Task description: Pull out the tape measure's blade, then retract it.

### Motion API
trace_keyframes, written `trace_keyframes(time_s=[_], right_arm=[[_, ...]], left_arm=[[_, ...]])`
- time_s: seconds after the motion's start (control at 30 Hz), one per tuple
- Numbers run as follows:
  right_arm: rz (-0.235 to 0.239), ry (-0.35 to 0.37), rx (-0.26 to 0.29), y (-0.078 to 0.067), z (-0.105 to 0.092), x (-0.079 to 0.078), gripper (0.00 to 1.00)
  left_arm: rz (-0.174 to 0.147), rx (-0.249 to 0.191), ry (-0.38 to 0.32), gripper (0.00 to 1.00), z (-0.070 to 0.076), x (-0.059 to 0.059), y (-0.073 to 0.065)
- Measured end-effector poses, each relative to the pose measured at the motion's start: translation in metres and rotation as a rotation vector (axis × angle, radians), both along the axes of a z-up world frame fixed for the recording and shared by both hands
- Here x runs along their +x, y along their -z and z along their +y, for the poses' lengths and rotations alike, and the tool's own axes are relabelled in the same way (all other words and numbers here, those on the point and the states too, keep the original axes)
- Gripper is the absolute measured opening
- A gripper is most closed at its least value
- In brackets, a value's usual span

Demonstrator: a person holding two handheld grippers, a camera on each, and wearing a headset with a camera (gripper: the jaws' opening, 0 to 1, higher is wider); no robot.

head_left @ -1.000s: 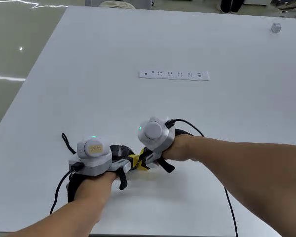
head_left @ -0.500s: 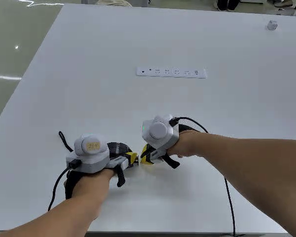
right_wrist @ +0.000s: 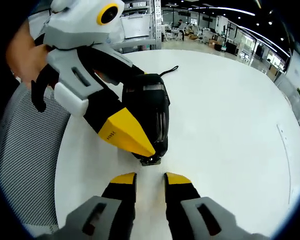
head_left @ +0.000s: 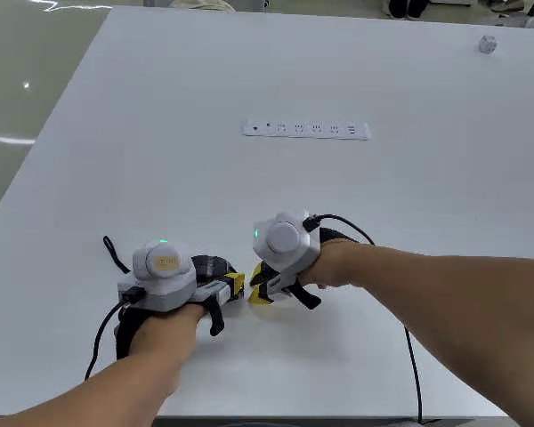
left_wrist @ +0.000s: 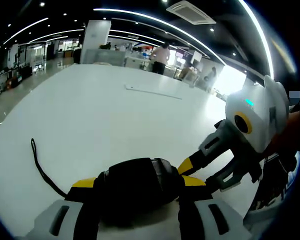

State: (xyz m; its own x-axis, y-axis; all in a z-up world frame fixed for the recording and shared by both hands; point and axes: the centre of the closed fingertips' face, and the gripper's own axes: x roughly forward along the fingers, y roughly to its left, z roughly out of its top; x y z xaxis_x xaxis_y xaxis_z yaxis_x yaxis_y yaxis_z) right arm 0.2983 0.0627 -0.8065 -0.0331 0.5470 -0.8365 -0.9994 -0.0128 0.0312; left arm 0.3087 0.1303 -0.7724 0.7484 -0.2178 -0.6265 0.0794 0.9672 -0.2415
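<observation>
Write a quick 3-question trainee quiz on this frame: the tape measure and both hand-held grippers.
1. Multiple choice: what does the left hand-held gripper hold between its jaws?
A) a cable
B) the tape measure
C) nothing

2. True or false: the right hand-held gripper is clamped on the tape measure.

3. Fill in: the long white ____ lies on the table beyond both hand-held grippers.

Key
1. B.
2. False: its jaws stand slightly apart with nothing between them, just short of the tape measure.
3. Power strip.
</observation>
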Motion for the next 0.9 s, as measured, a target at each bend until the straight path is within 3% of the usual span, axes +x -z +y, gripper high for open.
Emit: trace_keyframes(time_s=[0.07, 0.1, 0.13, 0.17, 0.2, 0.23, 0.37, 0.4, 0.47, 0.53, 0.63, 0.73, 0.9], right_arm=[[0.017, 0.059, 0.029, -0.004, -0.003, 0.003, 0.36], [0.01, 0.09, 0.044, -0.007, -0.007, 0.006, 0.42], [0.006, 0.11, 0.058, -0.01, -0.01, 0.008, 0.49], [0.0, 0.142, 0.08, -0.014, -0.014, 0.011, 0.53], [-0.004, 0.163, 0.101, -0.019, -0.017, 0.013, 0.55], [-0.005, 0.188, 0.113, -0.022, -0.021, 0.015, 0.57], [-0.024, 0.276, 0.167, -0.035, -0.044, 0.016, 0.67], [-0.029, 0.297, 0.17, -0.037, -0.051, 0.016, 0.69], [-0.042, 0.353, 0.192, -0.041, -0.067, 0.016, 0.72], [-0.043, 0.419, 0.209, -0.043, -0.084, 0.015, 0.76], [-0.059, 0.501, 0.246, -0.049, -0.104, 0.014, 0.83], [-0.087, 0.569, 0.27, -0.055, -0.126, 0.01, 0.9], [-0.118, 0.668, 0.299, -0.063, -0.165, 0.0, 0.99]], left_arm=[[0.014, 0.002, 0.01, 0.62, 0.0, 0.0, 0.001], [0.019, 0.038, 0.07, 0.63, -0.001, -0.001, 0.0], [0.0, 0.049, 0.083, 0.63, -0.001, 0.001, -0.004], [-0.065, 0.051, 0.095, 0.65, -0.001, 0.009, -0.016], [-0.096, 0.052, 0.109, 0.7, -0.001, 0.012, -0.023], [-0.117, 0.054, 0.121, 0.77, 0.001, 0.015, -0.03], [-0.2, 0.055, 0.25, 0.87, 0.006, 0.018, -0.054], [-0.227, 0.031, 0.277, 0.9, 0.005, 0.018, -0.06], [-0.216, 0.038, 0.303, 0.95, 0.015, 0.012, -0.064], [-0.23, 0.036, 0.312, 1.0, 0.026, 0.007, -0.068], [-0.228, 0.017, 0.325, 1.0, 0.042, -0.001, -0.067], [-0.224, 0.052, 0.339, 1.0, 0.06, -0.014, -0.061], [-0.204, 0.048, 0.362, 1.0, 0.083, -0.04, -0.052]])
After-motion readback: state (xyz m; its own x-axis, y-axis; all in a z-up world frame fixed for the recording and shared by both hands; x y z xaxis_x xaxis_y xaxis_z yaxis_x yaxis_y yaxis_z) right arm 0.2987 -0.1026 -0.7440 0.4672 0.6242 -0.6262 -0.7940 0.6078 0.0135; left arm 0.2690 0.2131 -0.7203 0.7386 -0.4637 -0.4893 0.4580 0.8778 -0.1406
